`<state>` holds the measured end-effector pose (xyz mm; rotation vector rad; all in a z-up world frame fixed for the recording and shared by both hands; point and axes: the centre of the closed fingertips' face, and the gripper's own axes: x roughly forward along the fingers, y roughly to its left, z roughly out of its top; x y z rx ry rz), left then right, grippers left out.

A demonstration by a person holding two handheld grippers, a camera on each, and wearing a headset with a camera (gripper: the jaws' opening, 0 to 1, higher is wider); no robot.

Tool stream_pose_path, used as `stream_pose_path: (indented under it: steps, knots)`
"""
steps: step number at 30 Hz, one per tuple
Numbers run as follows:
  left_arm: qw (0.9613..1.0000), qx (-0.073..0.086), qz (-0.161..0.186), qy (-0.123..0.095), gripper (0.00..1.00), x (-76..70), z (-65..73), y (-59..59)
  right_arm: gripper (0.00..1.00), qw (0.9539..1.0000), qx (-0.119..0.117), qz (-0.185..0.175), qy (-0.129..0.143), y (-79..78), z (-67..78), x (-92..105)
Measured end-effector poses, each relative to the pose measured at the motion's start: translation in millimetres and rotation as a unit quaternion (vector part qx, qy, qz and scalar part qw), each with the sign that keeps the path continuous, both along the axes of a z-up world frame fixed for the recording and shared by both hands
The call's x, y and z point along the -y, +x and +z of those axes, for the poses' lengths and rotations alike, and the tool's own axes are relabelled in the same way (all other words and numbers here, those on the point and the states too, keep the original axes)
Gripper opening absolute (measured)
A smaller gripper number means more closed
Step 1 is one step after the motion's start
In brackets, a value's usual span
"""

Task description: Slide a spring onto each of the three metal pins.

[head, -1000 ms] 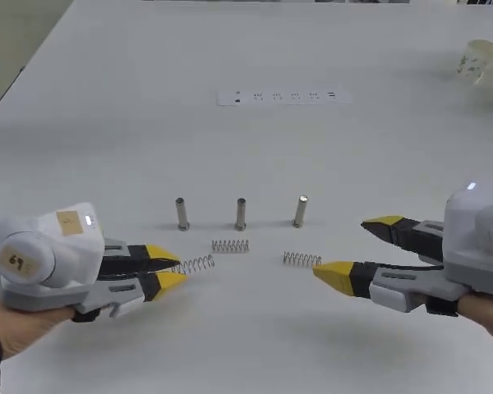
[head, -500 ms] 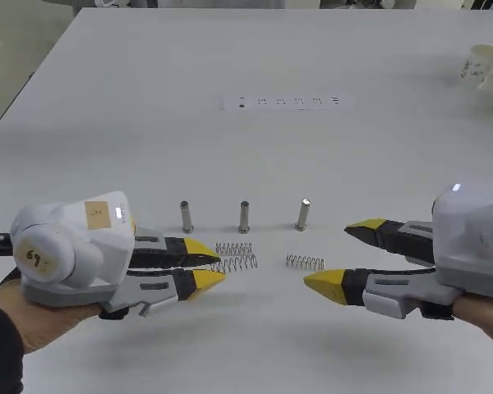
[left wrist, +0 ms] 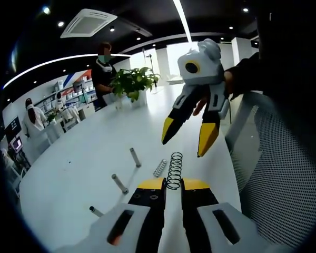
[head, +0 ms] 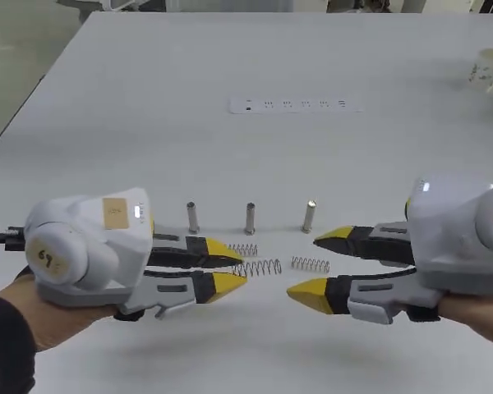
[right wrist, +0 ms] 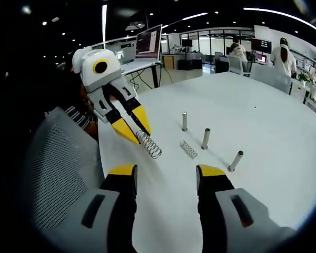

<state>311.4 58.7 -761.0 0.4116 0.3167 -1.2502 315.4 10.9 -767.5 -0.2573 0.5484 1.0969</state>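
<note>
While the left gripper (head: 237, 271) clamps one end of a spring (head: 261, 268), which juts toward the right gripper (head: 304, 264), that gripper's jaws gape, gripping nothing. Three pins (head: 250, 218) stand upright in a row on the table (head: 148, 123). Two loose springs (head: 311, 263) lie just before them. Held spring seems clear of the table.

One spring (head: 259, 268) sits between the left gripper's (head: 241, 271) tips, reaching toward the right gripper (head: 302, 264). A second spring (head: 243, 249) lies just beyond it. A third spring (head: 311, 264) seemingly lies just ahead of the right gripper's tips. The row of pins (head: 250, 218) stands beyond both grippers.
</note>
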Motion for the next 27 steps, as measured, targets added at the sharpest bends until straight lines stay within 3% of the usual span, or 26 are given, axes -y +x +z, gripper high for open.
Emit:
stream_pose_path:
  steps: [13, 27]
  knots:
    - [0.9993, 0.011, -0.036, -0.005, 0.07, 18.9, 11.6, -14.6, 0.37, 0.9984, -0.010, 0.053, -0.015, -18.5, -3.8, -11.3]
    - [0.9985, 0.012, -0.054, -0.003, 0.07, 25.6, 11.8, -22.2, 0.25, 0.9965, -0.014, 0.080, -0.022, -28.0, -2.5, -14.4]
